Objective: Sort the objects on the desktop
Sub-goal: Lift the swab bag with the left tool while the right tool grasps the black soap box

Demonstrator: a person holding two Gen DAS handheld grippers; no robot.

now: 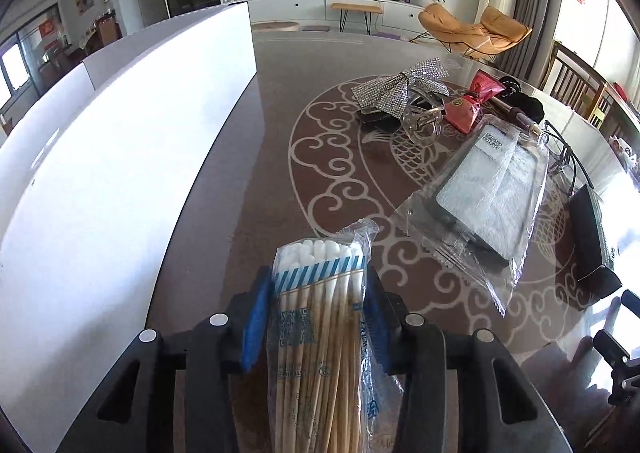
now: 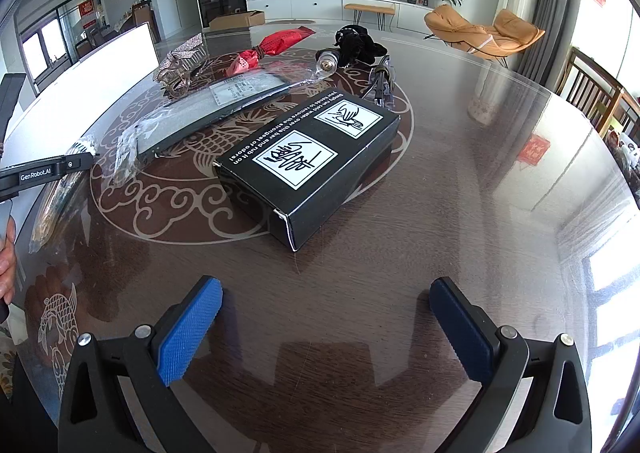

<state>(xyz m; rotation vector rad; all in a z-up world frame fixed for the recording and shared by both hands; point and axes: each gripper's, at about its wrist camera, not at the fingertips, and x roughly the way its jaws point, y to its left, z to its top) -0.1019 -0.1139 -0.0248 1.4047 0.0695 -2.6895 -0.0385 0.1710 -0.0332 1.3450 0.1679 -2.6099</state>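
My left gripper [image 1: 318, 293] is shut on a clear bag of cotton swabs [image 1: 320, 317] and holds it above the glass table, beside a large white box [image 1: 120, 157] on the left. The bag also shows at the left edge of the right wrist view [image 2: 60, 197], under the left gripper [image 2: 44, 173]. My right gripper [image 2: 326, 313] is open and empty, low over the table. A black printed box [image 2: 312, 161] lies just ahead of it.
A plastic-wrapped flat black item [image 1: 484, 197] lies mid-table. Behind it are a sparkly bow clip [image 1: 396, 87], a clear hair claw [image 1: 420, 125], a red wrapped packet [image 1: 476, 101], a black cloth item [image 2: 358, 43] and cables [image 2: 382, 79]. The table's edge curves at right.
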